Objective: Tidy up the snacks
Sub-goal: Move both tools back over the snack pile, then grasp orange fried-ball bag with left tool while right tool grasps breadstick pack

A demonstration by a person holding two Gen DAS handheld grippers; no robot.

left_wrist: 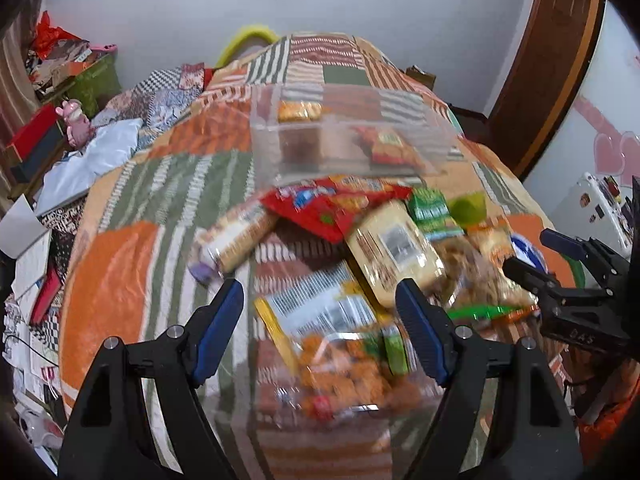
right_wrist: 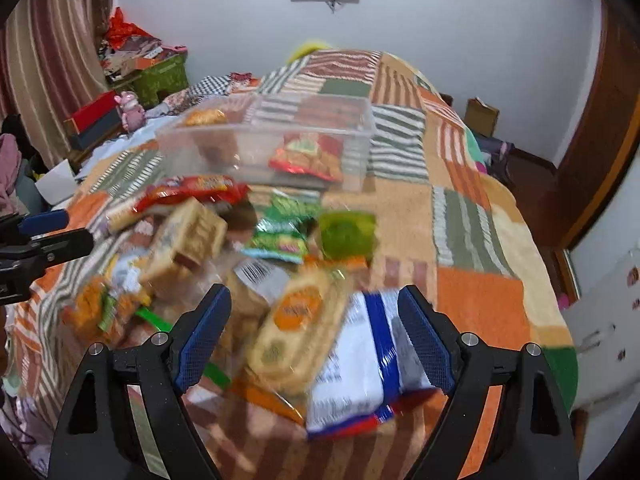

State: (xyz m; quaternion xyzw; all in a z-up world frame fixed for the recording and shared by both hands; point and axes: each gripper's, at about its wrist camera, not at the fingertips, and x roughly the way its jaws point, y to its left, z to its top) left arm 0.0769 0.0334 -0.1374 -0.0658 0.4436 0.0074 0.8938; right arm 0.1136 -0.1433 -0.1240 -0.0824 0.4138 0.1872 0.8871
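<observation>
A pile of snack packets lies on a patchwork bedspread (left_wrist: 120, 280). My left gripper (left_wrist: 318, 286) hangs open over a clear packet of orange snacks (left_wrist: 332, 344), and its pads touch nothing. Beyond it lie a beige biscuit pack (left_wrist: 394, 248), a red packet (left_wrist: 336, 204) and a green packet (left_wrist: 432, 210). My right gripper (right_wrist: 314, 292) is open above a yellow biscuit pack (right_wrist: 296, 320) and a white-and-blue packet (right_wrist: 360, 364). Behind the pile, a clear plastic box (right_wrist: 272, 136) holds a red packet (right_wrist: 308, 156) and an orange one (left_wrist: 300, 111). Both views are blurred.
A lime-green cup (right_wrist: 346, 234) stands at the pile's far right. The right gripper (left_wrist: 526, 250) shows at the edge of the left wrist view. Clutter, boxes and a pink toy (left_wrist: 76, 124) sit beside the bed on the left. A wooden door (left_wrist: 552, 68) is at the right.
</observation>
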